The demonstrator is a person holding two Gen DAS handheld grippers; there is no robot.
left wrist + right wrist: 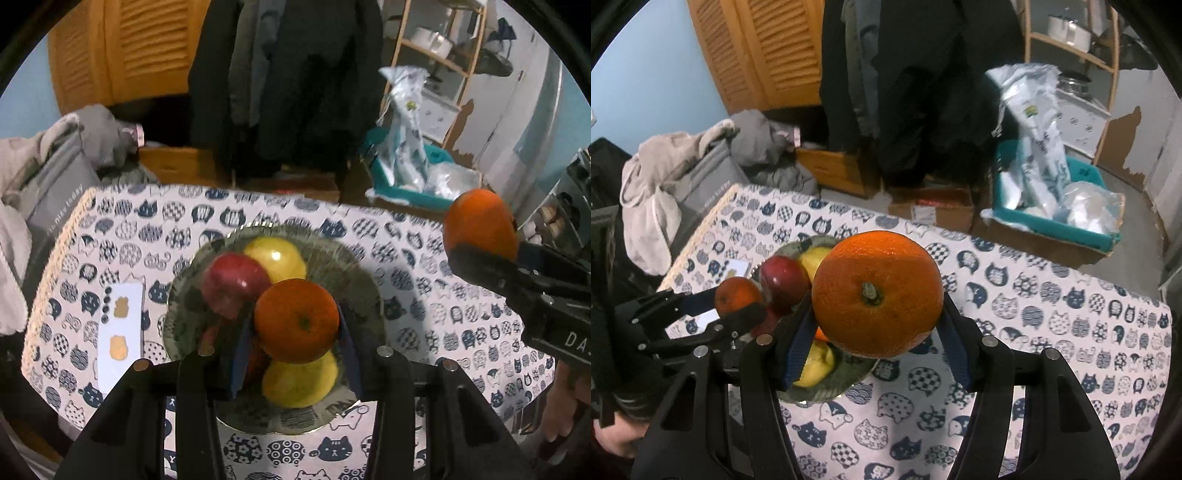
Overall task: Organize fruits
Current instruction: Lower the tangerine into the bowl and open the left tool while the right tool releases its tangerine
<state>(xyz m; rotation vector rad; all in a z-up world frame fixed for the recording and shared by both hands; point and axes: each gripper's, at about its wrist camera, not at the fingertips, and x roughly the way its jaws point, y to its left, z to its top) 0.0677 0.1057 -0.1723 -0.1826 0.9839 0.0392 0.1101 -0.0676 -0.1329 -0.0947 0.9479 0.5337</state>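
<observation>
A patterned plate (354, 280) on the cat-print table holds a red apple (232, 280), a yellow fruit at the back (277, 258) and a yellow fruit at the front (299, 384). My left gripper (297, 332) is shut on a small orange (297, 321) just above the plate. My right gripper (877, 317) is shut on a large orange (877, 293), held in the air right of the plate. That orange also shows in the left wrist view (478, 223). The left gripper with its small orange (737, 295) shows in the right wrist view, over the plate (827, 387).
A white sticker sheet (120, 328) lies on the table left of the plate. Beyond the table's far edge are cardboard boxes (934, 206), a teal basket with plastic bags (1052, 218), a pile of clothes (676, 177) and hanging coats.
</observation>
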